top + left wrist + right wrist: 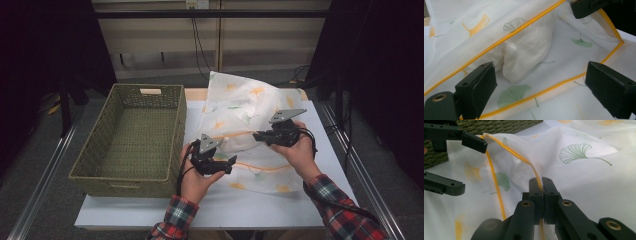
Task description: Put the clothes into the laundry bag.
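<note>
Two grippers work over a white table set in a dim room, with pale wall panels and hanging cables at 12 o'clock and metal rails down both sides. A woven olive basket, rectangular with a coarse rope-like weave, sits at 9 o'clock on the table. Spread from the centre toward 1 o'clock lies the bag: sheer white mesh, soft and crumpled, printed with green and orange ginkgo leaves and edged in a thin orange hem. The right gripper has its jaws pressed together on that hem, lifting the bag's mouth. The left gripper, at 6 o'clock of the bag, stands spread wide at the opening, pads clear of the cloth. Folded white fabric bunches inside the bag.
</note>
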A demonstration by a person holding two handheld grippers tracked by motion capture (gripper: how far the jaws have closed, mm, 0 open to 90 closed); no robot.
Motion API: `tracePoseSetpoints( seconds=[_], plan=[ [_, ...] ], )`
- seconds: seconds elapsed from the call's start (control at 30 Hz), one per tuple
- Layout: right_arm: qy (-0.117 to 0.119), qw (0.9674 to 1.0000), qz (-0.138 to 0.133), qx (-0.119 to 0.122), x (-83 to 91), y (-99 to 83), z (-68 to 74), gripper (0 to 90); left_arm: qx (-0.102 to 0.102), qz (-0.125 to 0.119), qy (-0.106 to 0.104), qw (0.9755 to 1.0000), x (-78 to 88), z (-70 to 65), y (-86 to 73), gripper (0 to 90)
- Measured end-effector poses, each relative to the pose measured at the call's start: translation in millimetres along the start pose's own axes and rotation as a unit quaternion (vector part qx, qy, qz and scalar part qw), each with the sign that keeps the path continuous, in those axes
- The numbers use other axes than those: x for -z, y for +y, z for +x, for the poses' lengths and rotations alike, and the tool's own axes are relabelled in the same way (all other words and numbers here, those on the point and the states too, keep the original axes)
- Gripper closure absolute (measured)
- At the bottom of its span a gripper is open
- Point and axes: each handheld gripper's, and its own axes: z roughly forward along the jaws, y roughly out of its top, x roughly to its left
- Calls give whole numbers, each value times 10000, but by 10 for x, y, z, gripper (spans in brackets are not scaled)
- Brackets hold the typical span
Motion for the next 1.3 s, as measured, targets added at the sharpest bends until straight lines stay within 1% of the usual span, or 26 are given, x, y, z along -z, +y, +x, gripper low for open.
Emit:
tracePoseSetpoints(
  seconds=[0.03,0.07,0.1,0.13,0.17,0.23,0.27,0.33,0.4,0.43,0.5,0.53,0.57,0.63,0.67,0.77,0.8,0.93,1.0,1.03,1.07,1.1,1.17,1.2,1.27,1.3],
  plan=[
    [1,10000,1,25,2,-9,9,877,-72,27,37,10000,8,3,2,96],
    [-40,10000,2,30,1,-20,18,877,-72,20,22,10000,14,3,2,95],
    [-22,10000,31,37,0,-31,26,876,-25,11,11,10000,23,5,2,92],
    [-57,9999,56,92,-3,-43,34,876,0,-7,12,10000,31,0,2,90],
    [-68,9999,69,95,-8,-57,45,876,-34,-17,36,10000,41,-4,3,89],
    [-31,9999,50,93,-13,-79,57,878,8,-82,-25,10000,57,0,4,83],
    [-34,9999,77,87,-16,-88,68,878,-2,-73,-62,10000,67,7,9,80],
    [-20,9999,61,95,-29,-108,83,877,-69,-102,-8,9999,84,8,22,74],
    [15,10000,48,80,-40,-127,98,878,-37,-114,-19,9999,89,1,30,69],
    [-10,10000,28,83,-44,-139,113,878,-56,-100,-29,9999,88,-5,32,67],
    [-32,9999,68,121,-48,-165,142,881,-75,-107,-114,9998,81,-8,31,67],
    [-16,9999,51,143,-53,-179,151,881,-77,-103,-122,9998,80,-11,33,67],
    [5,9999,71,153,-57,-191,159,880,-67,-109,-116,9999,81,-13,36,67],
    [-28,9998,85,161,-52,-210,183,878,-103,-114,-71,9999,93,-15,55,67],
    [30,9999,62,153,-56,-224,192,879,-83,-141,-73,9998,94,-18,60,66],
    [32,9997,116,199,-73,-258,220,885,-139,-199,-82,9997,99,-26,83,65],
    [-7,9996,145,226,-80,-265,230,889,-109,-183,-57,9998,102,-28,89,62],
    [-5,9995,184,273,-106,-287,239,897,-147,-249,-80,9995,108,-20,101,53],
    [-33,9994,216,254,-116,-298,250,899,-134,-256,-110,9995,108,-17,100,48],
    [3,9994,212,269,-124,-299,251,899,-136,-239,-58,9996,113,-13,100,43],
    [-36,9993,227,279,-125,-300,256,900,-129,-250,-103,9996,113,-6,99,40],
    [-31,9993,237,281,-127,-300,256,900,-105,-254,-90,9996,111,-4,98,37],
    [1,9993,236,303,-132,-305,258,900,-148,-216,-80,9996,117,5,101,30],
    [13,9992,258,309,-136,-311,262,900,-109,-277,-122,9995,116,6,102,28],
    [-19,9988,318,373,-141,-321,283,900,-145,-284,-137,9994,121,12,111,22],
    [33,9987,322,385,-141,-326,290,900,-133,-281,-131,9994,124,12,118,20]
  ],
)
